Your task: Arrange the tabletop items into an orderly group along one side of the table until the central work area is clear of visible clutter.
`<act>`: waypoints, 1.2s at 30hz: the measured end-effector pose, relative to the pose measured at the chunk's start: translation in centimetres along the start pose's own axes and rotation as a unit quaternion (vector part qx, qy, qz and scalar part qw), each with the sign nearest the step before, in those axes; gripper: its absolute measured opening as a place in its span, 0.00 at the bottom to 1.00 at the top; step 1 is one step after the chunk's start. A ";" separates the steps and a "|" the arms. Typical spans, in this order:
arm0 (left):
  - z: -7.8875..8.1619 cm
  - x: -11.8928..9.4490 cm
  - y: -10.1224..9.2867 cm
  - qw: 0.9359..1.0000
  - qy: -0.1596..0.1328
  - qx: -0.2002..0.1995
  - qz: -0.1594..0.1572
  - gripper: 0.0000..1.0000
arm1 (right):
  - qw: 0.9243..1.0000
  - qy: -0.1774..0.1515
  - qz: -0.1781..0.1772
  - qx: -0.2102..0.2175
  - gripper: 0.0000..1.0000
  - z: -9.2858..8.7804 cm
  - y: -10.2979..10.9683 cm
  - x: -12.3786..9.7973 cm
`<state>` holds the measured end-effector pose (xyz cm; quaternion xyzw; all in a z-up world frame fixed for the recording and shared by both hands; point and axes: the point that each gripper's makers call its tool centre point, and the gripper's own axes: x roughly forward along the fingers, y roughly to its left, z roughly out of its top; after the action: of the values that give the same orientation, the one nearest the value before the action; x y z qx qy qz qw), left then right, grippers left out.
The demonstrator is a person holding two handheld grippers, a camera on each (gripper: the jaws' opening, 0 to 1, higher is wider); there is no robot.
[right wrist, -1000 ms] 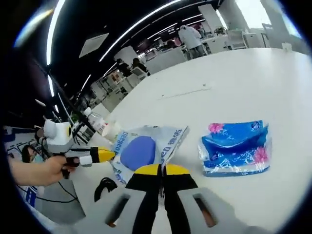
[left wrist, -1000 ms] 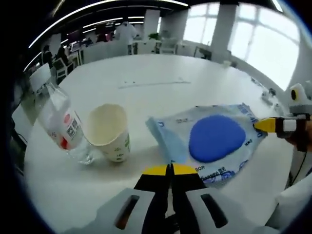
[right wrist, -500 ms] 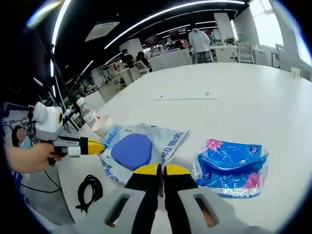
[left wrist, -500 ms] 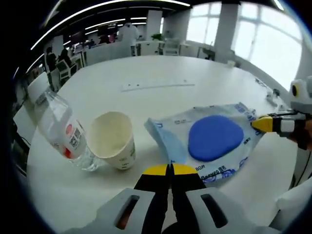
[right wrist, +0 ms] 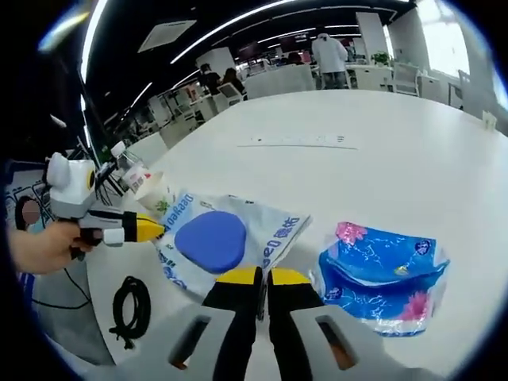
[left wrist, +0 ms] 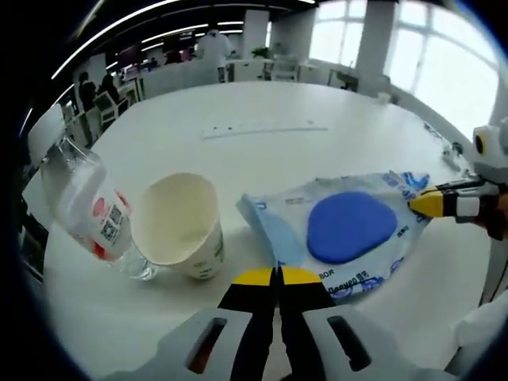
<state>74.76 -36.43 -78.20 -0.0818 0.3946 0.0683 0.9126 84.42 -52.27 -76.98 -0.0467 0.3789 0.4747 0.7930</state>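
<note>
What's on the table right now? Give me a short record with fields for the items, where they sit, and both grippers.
surface: white table
bottle: clear plastic bottle, tilted against the paper cup
cup: paper cup, leaning, beside the bottle
bag: clear bag with blue pad, middle
tissues: blue tissue pack, apart from the bag
cable: black cable near the table edge
left gripper: shut, empty
right gripper: shut, empty

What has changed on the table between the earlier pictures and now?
Nothing was grasped or released. Both cameras shifted a little. The left gripper and right gripper stay shut and empty; the bottle, paper cup, blue-disc packet and tissue pack lie unmoved.
</note>
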 end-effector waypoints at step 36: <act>-1.4 1.9 0.8 0.995 0.021 0.091 0.034 0.00 | 0.989 0.098 -0.004 -0.114 0.00 -3.5 0.3 2.8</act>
<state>74.92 -35.86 -80.60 0.0134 0.4208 0.0610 0.9050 82.97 -51.59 -81.20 -0.1843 0.3986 0.5048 0.7432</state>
